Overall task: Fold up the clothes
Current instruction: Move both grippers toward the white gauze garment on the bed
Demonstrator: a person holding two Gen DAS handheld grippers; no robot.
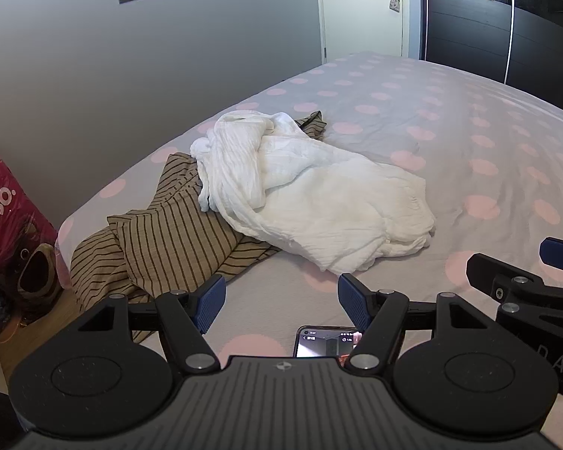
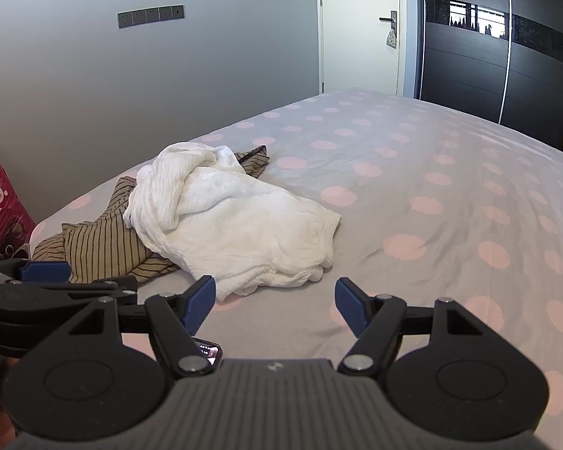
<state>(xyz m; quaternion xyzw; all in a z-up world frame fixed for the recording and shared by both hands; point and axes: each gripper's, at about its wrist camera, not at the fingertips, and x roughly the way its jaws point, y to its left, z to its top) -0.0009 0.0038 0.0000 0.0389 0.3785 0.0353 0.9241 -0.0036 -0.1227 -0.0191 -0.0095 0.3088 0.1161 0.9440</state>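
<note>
Two black handheld grippers

Left gripper [image 1: 281, 302] and right gripper [image 2: 275, 303]: ribbed blue pads, silver screws, round discs, grey ridged bodies.

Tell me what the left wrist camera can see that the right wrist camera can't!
Only the left wrist view shows the bear face on the red bag, and the phone screen more fully. Only the right wrist view shows so much bare spotty bedsheet to the right. Both show the white garment lying on the striped garment, the door, and open, empty jaws.
</note>
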